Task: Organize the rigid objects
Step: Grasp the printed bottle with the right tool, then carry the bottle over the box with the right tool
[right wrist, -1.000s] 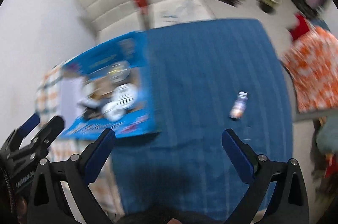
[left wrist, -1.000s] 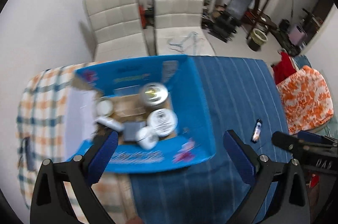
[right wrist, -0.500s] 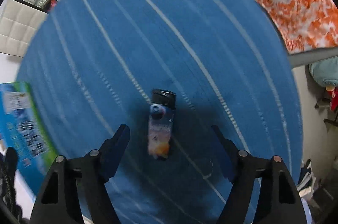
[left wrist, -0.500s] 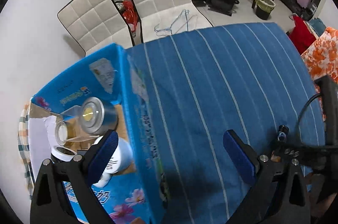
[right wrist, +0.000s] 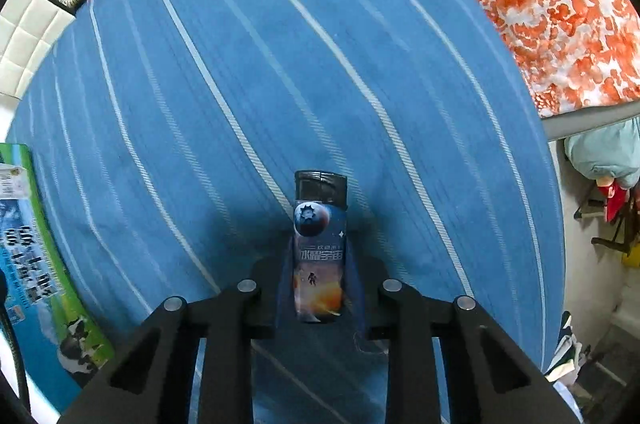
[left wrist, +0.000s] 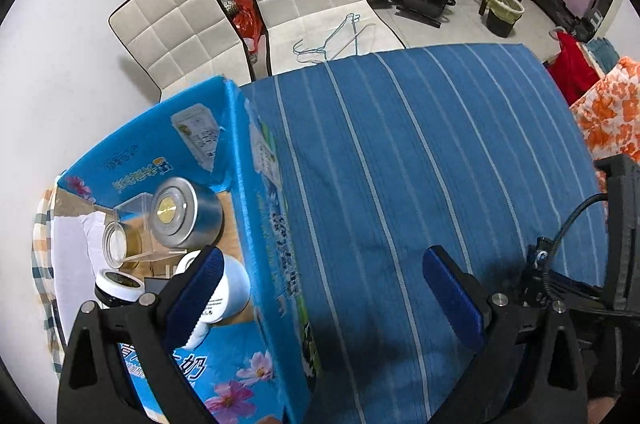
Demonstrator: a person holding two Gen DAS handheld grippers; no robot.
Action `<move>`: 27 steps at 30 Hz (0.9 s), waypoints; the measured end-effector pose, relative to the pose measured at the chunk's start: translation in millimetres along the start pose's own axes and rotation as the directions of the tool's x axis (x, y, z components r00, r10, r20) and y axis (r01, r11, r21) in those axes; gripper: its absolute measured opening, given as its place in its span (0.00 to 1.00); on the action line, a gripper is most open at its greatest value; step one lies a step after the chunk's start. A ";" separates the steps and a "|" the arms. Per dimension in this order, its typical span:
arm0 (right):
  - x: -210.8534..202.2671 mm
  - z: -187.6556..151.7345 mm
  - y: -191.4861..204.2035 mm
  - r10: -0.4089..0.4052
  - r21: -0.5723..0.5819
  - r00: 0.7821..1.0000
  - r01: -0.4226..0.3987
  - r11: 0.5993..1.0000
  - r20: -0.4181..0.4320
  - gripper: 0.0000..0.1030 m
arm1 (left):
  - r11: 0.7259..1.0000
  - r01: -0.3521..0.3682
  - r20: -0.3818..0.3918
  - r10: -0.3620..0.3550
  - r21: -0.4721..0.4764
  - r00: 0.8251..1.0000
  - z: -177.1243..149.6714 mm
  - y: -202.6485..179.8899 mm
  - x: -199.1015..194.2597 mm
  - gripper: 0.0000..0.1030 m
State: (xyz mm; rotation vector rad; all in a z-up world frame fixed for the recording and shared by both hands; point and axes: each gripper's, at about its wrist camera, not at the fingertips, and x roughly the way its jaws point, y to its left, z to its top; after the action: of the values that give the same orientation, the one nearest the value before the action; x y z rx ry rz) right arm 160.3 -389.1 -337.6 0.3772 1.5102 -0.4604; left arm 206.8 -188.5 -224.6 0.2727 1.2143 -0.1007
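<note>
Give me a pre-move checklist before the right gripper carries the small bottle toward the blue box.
1. Grip: right gripper shut on the small bottle, pads on both sides. Ok.
2. Bottle clear of the striped blue cloth: cannot tell; it may still be touching.
3. Cap: the black cap points away from the gripper and looks seated. Ok.
4. Left gripper open, holding nothing, hovering over the near wall of the blue box; it may crowd the approach. Not ok.
5. Room in the box: silver tin, white jar and other containers fill the visible floor. Cannot tell.
</note>
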 end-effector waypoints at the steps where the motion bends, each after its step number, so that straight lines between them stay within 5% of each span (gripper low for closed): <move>1: -6.8 0.4 -2.4 0.007 -0.005 1.000 -0.007 1.000 0.015 0.26 | 1.000 0.007 0.000 -0.007 -0.004 1.000 -1.0 3.1 -3.6 0.99; 11: -142.9 -54.5 30.6 0.130 -0.193 0.965 -0.085 0.977 0.229 0.26 | 0.996 0.072 0.051 -0.069 -0.045 0.996 -22.9 69.6 -75.4 0.99; 27: -274.8 -183.9 154.0 0.367 -0.522 0.892 -0.187 0.832 0.264 0.26 | 0.974 0.013 0.160 0.025 -0.227 0.987 -82.4 211.8 -183.1 0.99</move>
State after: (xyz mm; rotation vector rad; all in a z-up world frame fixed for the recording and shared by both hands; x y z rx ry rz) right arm 79.7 -147.9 -76.2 0.1036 1.1353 0.0975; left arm 114.8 24.4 -47.4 0.0656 1.0519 0.0220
